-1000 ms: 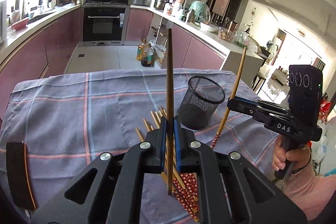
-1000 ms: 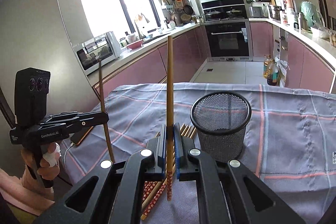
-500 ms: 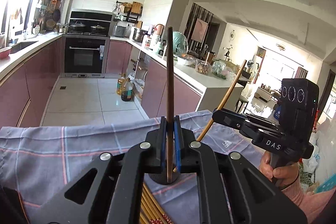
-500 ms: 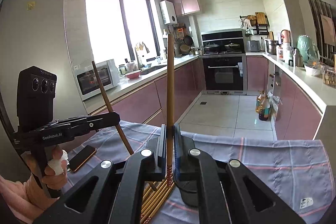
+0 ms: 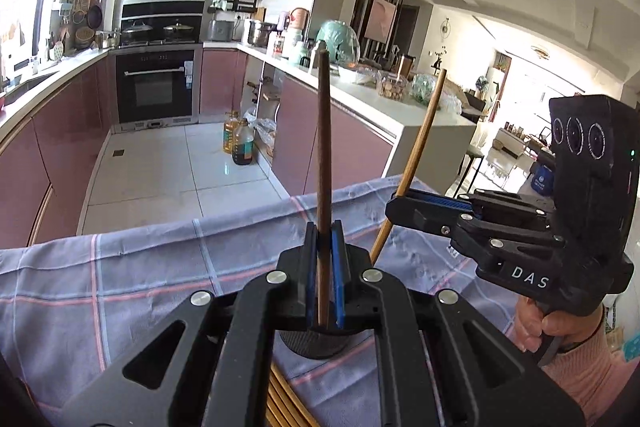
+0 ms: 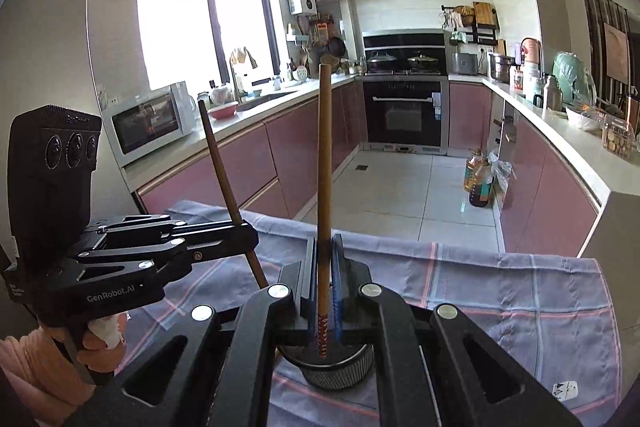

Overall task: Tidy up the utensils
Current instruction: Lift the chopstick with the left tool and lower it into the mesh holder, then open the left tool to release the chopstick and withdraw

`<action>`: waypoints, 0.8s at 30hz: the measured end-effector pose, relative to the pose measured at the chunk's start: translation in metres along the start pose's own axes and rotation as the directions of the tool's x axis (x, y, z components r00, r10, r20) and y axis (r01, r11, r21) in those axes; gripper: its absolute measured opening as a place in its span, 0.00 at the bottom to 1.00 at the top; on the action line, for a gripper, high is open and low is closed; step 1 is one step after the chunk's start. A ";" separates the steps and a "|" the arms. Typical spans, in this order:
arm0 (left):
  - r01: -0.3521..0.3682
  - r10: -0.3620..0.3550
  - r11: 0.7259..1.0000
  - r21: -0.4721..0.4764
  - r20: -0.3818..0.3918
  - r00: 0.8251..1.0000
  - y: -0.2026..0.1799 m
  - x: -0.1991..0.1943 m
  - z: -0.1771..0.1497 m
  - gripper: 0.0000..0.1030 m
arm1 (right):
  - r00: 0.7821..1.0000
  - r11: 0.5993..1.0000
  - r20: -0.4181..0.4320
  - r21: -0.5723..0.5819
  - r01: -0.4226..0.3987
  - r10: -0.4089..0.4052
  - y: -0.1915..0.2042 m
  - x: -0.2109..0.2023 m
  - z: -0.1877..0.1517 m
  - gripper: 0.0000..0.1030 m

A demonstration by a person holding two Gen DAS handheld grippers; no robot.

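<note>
Left wrist view showed you a checked grey cloth (image 5: 120,279) spread on the table, with the pink-fronted kitchen and oven (image 5: 156,87) beyond its far edge. Your left gripper (image 5: 323,279) was clenched on a dark chopstick (image 5: 323,147) standing upright above the mesh cup (image 5: 314,345), and your right gripper (image 6: 324,287) likewise pinched a lighter chopstick (image 6: 325,155) over that cup (image 6: 336,367).

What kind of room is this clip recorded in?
A home kitchen, open to a living area. It has a built-in oven under a stove with pots, a microwave on the counter beside the sink, and pink cabinets along both walls.
</note>
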State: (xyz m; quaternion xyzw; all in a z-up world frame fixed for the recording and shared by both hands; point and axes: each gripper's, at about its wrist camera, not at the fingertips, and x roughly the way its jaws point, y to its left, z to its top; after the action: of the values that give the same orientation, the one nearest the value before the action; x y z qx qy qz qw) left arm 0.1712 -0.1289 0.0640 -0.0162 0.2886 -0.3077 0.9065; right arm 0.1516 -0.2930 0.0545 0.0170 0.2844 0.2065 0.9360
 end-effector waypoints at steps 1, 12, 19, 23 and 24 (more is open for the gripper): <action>0.001 -0.001 1.000 0.000 -0.018 1.000 0.001 0.005 -0.002 0.07 | 1.000 1.000 -0.028 -0.001 -0.002 0.002 0.001 0.006 -0.002 0.05; -0.026 0.026 1.000 -0.001 -0.089 0.996 0.021 0.045 -0.016 0.08 | 0.989 0.999 -0.150 0.032 0.001 0.004 -0.002 0.048 -0.010 0.06; -0.057 0.056 0.998 -0.014 -0.071 0.996 0.026 0.043 -0.016 0.28 | 0.991 0.998 -0.134 0.065 0.014 -0.006 -0.007 0.057 -0.006 0.10; -0.102 0.102 0.994 -0.041 -0.021 0.995 0.035 0.022 -0.021 0.32 | 0.994 0.998 -0.105 0.067 0.016 -0.009 -0.006 0.049 -0.008 0.23; -0.112 0.111 0.993 -0.048 -0.006 0.994 0.038 0.014 -0.023 0.33 | 0.995 0.998 -0.096 0.068 0.015 -0.008 -0.005 0.046 -0.009 0.27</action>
State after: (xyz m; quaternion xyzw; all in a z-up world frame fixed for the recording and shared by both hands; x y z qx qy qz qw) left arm 0.1891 -0.1022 0.0299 -0.0213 0.2979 -0.2496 0.9212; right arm 0.1829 -0.2802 0.0222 0.0378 0.3360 0.1919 0.9213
